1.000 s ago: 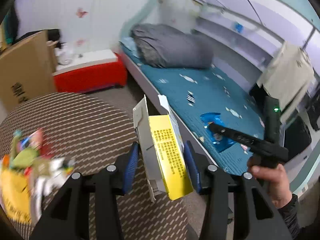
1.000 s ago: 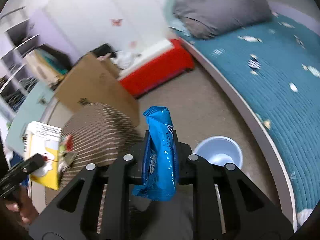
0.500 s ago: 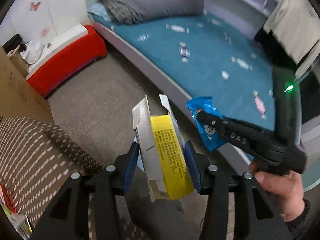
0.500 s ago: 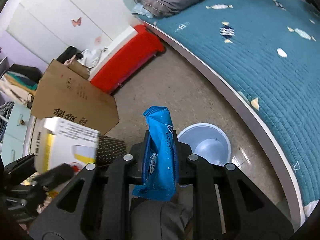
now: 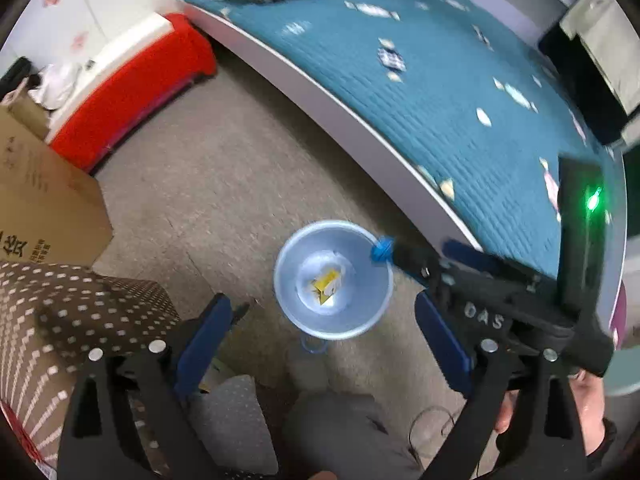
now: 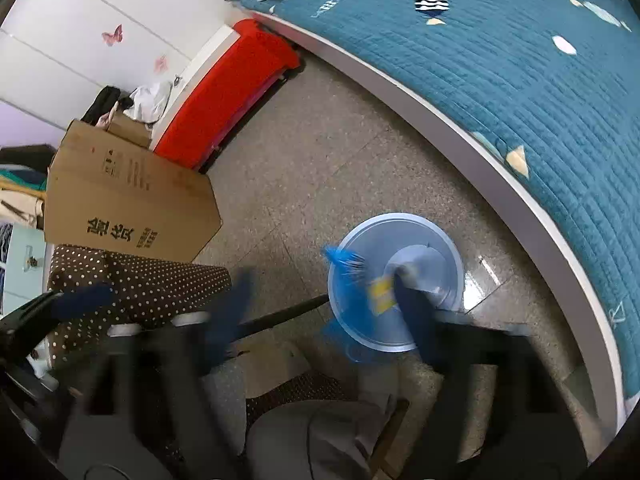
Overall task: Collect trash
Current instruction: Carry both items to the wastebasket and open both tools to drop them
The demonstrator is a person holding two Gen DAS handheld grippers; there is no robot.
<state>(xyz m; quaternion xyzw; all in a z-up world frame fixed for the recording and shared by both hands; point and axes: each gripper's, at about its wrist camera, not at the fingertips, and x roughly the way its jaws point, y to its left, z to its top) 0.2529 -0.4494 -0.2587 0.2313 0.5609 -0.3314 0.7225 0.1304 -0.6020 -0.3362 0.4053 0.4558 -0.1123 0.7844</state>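
— Where's the trash?
— Yellow box (image 5: 326,283) lies in the bin (image 5: 288,280); blue wrapper (image 6: 348,280) is dropping at its near-left rim
— Jaws?
— My left gripper (image 5: 320,332) and right gripper (image 6: 320,312) have just been opening, both empty. Next I'd fetch more from the table (image 5: 60,320)

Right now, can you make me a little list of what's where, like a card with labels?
place: bedroom floor beside a bed with a teal cover
bin: pale blue trash bin standing on the floor
in the bin: yellow and white box at the bottom
blue wrapper: blue wrapper blurred at the bin's rim, free of the pads
left hand-held gripper: jaws just opened, nothing between them
right hand-held gripper: jaws just opened, blurred
nearby: cardboard box, red bench, dotted tablecloth
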